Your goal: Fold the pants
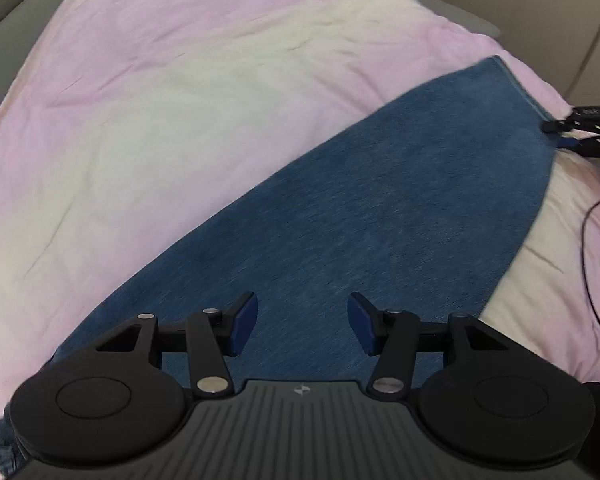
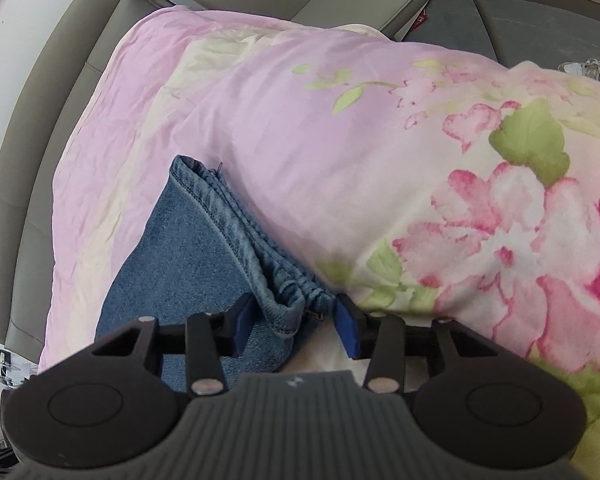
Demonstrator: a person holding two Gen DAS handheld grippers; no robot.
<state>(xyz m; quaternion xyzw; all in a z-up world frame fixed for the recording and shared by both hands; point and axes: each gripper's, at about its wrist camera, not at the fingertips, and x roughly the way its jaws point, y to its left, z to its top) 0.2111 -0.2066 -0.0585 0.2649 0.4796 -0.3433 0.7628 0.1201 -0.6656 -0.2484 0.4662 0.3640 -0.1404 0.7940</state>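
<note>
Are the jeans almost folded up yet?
Partly. The jeans lie flat on the pink quilt, legs seemingly stacked, hems together. The right hand-held gripper has a denim corner between its open jaws; the left hand-held gripper hovers open over the denim. Folding the length over is still left.

From my left gripper (image 1: 302, 322), the pants (image 1: 360, 216) lie on the quilt (image 1: 160, 120), running from me toward two o'clock, where my right gripper (image 1: 576, 136) sits at their far end. A cable (image 1: 588, 240) trails on the quilt at three o'clock.
</note>
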